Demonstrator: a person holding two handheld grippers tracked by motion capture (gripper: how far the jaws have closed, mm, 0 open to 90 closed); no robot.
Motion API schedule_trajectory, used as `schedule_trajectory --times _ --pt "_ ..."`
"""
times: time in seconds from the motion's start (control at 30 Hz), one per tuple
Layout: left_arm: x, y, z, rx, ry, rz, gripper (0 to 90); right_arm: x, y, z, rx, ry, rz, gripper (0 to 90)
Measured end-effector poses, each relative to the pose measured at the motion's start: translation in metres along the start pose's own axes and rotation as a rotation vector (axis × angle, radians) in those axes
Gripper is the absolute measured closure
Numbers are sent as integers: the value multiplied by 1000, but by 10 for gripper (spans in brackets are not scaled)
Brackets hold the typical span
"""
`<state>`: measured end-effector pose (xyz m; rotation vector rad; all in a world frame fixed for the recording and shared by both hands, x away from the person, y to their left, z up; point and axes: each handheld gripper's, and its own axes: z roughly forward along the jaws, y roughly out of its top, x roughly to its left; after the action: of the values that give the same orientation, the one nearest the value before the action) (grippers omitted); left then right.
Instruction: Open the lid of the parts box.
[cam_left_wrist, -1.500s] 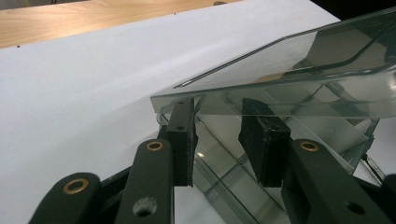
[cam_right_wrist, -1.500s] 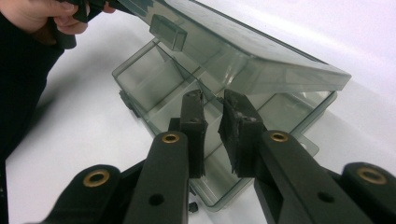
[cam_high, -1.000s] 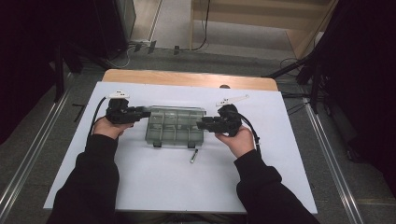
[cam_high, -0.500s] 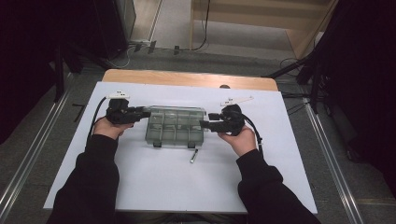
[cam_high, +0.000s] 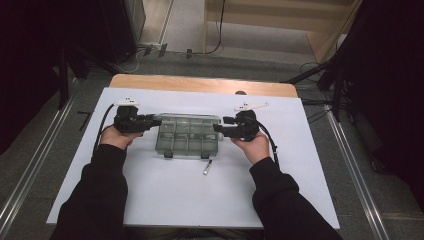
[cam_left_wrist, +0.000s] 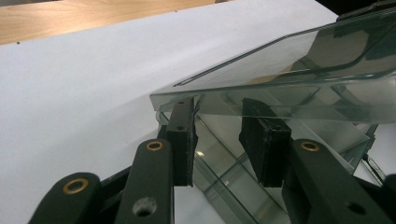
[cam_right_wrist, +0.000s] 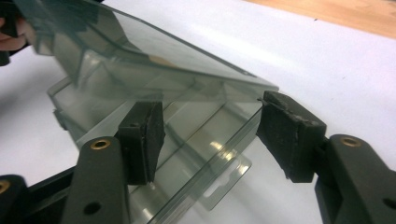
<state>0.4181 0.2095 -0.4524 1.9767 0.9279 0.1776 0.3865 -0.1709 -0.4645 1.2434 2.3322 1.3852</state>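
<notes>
A clear plastic compartment box (cam_high: 187, 136) lies on the white table top (cam_high: 170, 200), its hinged lid (cam_left_wrist: 299, 65) tilted up off the base (cam_right_wrist: 196, 140). My left gripper (cam_high: 152, 121) is at the box's left end. In the left gripper view it (cam_left_wrist: 218, 109) is open, with its pads just under the lid's edge, one on each side of the corner. My right gripper (cam_high: 219, 127) is at the box's right end. In the right gripper view it (cam_right_wrist: 210, 105) stands wide open, and the lid's corner (cam_right_wrist: 261, 86) sits between its pads.
A small metal pin (cam_high: 206, 167) lies on the white top just in front of the box. Bare wood (cam_high: 200, 84) of the table shows along the far edge. Dark stands and cables surround the table on the floor.
The right hand has shifted slightly at the box's right end. The left gripper and the box have stayed where they were.
</notes>
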Motion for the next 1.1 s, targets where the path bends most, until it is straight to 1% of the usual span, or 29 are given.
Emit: schedule_trajectory --times 0.1,0.17,0.27,0.37,0.43,0.53,0.6,0.7,0.9,1.1 --pt "0 0 0 2 -1 -5 647 0 2 3 -19 -11 -16 438" --pt "0 0 0 1 -3 -12 647 0 2 5 -22 -16 -23 445" --pt "1 0 0 0 -1 -8 647 0 3 9 -13 -22 -29 446" --pt "1 1 0 -4 1 -6 647 0 6 12 -21 -37 -39 458" --pt "1 2 1 -5 1 -10 647 0 7 15 -22 -24 -24 486" --pt "3 2 1 -8 -5 -11 647 0 8 16 -27 -48 -33 528" --pt "3 3 1 -6 -10 -17 647 -1 9 16 -31 -48 -21 536" --pt "4 4 1 -3 -15 -43 647 -1 11 16 -31 -65 -30 551" --pt "4 5 4 -5 0 -36 646 0 12 16 -26 -63 -29 548" --pt "6 7 6 -9 5 -31 646 -2 11 17 -28 -61 -10 546"
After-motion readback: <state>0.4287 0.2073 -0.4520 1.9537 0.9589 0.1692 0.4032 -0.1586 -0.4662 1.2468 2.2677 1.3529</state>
